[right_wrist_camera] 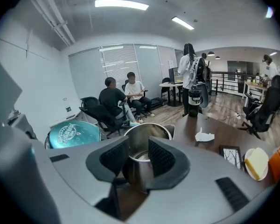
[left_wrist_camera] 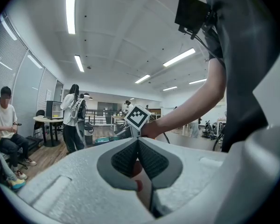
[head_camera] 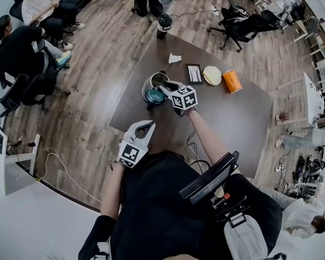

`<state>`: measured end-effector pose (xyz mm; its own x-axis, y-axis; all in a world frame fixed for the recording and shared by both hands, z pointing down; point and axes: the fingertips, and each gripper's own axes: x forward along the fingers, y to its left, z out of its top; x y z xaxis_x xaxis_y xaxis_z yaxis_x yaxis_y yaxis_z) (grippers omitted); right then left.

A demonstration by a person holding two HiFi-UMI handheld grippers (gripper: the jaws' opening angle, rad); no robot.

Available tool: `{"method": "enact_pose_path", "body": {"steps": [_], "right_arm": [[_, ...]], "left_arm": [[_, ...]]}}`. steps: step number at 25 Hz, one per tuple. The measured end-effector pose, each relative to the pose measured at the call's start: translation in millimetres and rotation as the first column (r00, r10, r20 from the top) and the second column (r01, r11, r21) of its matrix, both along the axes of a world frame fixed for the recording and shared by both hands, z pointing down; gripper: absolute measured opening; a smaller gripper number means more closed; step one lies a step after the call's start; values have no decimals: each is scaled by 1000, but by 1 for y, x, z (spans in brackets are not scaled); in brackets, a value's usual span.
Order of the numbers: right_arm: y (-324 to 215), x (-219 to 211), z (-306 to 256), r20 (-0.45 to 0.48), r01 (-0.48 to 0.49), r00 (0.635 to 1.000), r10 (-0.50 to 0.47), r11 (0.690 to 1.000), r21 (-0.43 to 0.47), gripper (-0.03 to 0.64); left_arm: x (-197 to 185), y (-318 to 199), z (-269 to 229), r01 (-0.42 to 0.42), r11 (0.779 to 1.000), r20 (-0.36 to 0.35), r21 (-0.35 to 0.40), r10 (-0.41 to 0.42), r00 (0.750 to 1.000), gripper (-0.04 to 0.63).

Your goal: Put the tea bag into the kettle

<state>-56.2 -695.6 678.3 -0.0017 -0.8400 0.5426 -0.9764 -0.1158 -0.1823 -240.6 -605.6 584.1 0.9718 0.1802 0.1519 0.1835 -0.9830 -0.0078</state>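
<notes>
**Right gripper spread at open kettle**

Ribbed black pads apart, nothing pinched, framing round brushed-steel mouth. Pale patch inside; can't confirm tea bag. Teal disc lid tipped open alongside. Left gripper pressed together, well apart from kettle.

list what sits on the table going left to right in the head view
kettle → crumpled white paper → small black frame → pale yellow disc → orange can

Glossy metal kettle, matt brown table, wood-plank floor
</notes>
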Motion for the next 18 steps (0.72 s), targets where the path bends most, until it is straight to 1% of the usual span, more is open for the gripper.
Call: {"method": "enact_pose_path", "body": {"steps": [2, 4, 9, 14, 16, 18], "right_arm": [[4, 2, 0, 0, -9, 1000, 9, 1000, 1, 118], [8, 4, -5, -6, -24, 1000, 24, 1000, 21, 118], [16, -4, -30, -15, -33, 999, 35, 992, 118, 117], [38, -20, -50, -16, -56, 998, 60, 978, 202, 117], [47, -29, -59, -42, -71, 996, 84, 967, 244, 117], [58, -38, -70, -91, -87, 989, 118, 954, 287, 115]], "left_arm": [[1, 1, 0, 0, 1000, 1, 0, 0, 1000, 0], [1, 2, -1, 1, 1000, -1, 1, -1, 1000, 0], [-1, -1, -1, 13, 1000, -1, -2, -13, 1000, 0], [-4, 6, 4, 10, 1000, 10, -7, -10, 1000, 0], [-5, 10, 6, 8, 1000, 9, -8, -8, 1000, 0], [-5, 12, 7, 7, 1000, 4, -5, -7, 1000, 0]]}}
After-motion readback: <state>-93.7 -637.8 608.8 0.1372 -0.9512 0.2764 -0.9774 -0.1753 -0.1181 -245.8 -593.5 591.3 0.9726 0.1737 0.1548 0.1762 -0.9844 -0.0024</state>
